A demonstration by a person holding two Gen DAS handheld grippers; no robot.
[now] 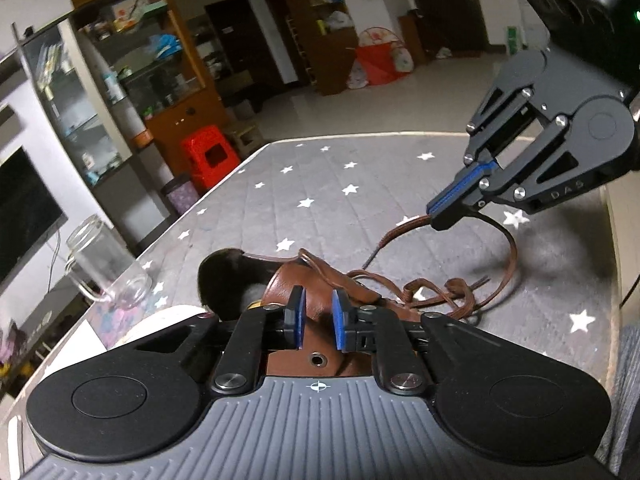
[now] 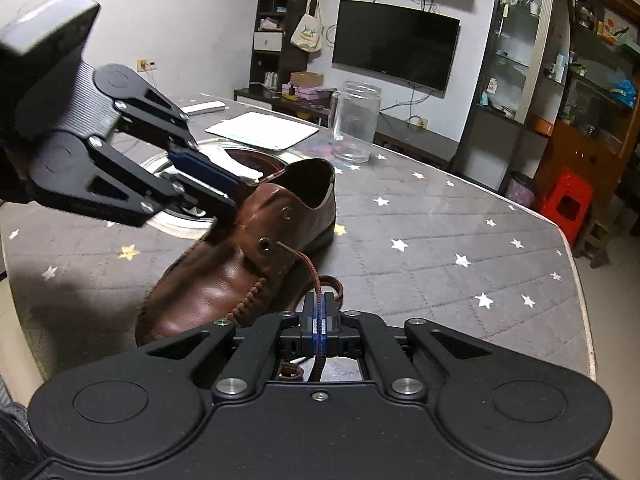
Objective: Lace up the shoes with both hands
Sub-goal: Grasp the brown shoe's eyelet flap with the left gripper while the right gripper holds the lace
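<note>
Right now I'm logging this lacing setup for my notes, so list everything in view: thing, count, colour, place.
shoe: one, brown leather, on the star-print cover near the table's middle.
lace: one, brown, its tip at a side eyelet, its loose end coiled beside the shoe.
glass jar: one, clear, empty, upright beyond the shoe.
white sheet: one, flat beyond the shoe.
table cover: one, grey with white stars.
television: one, black, on the wall.
red stool: one, on the floor beside the table.
left gripper: black, blue pads, at the shoe's collar.
right gripper: black, shut on the lace.
</note>
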